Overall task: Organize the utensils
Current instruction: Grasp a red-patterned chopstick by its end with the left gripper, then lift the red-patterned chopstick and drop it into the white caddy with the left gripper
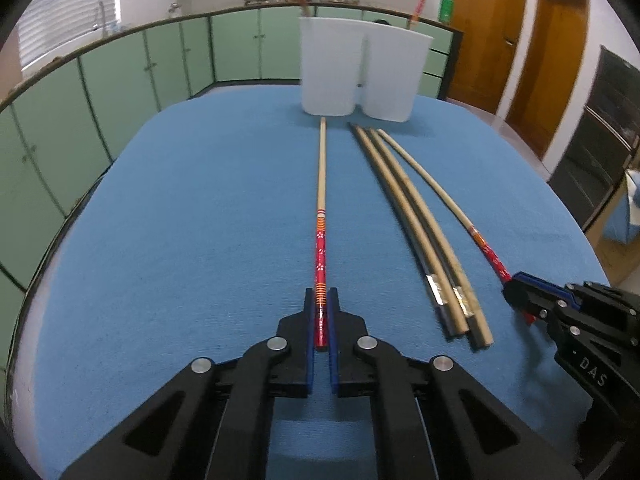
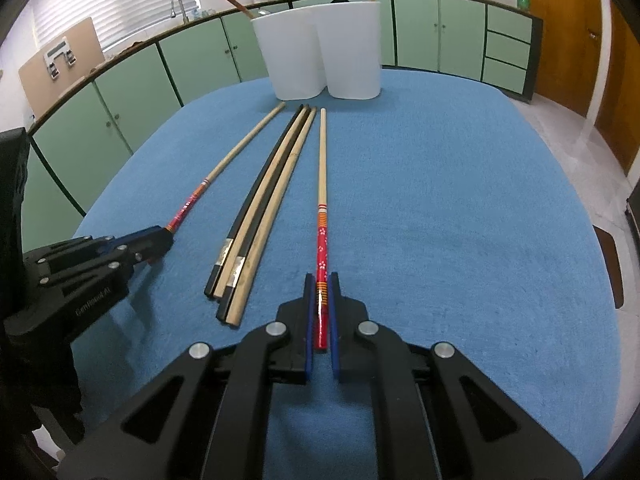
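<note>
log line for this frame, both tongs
left tongs: shut on red chopstick | right tongs: shut on second red chopstick | both chopsticks flat on blue cloth | four plain chopsticks between

Both tools are matte black plastic. The left gripper (image 1: 321, 300) has two angular linkage arms with triangular cut-outs, four round silver pivot pins, and blue pads lining the inner faces of its fingers (image 1: 309, 320). The right gripper (image 2: 321, 284) is built the same: black arms, silver pins, blue-lined fingers (image 2: 334, 320). Seen from the side, the right one carries white letters "DAS", the left one faint grey lettering, and both show small silver screws.
</note>
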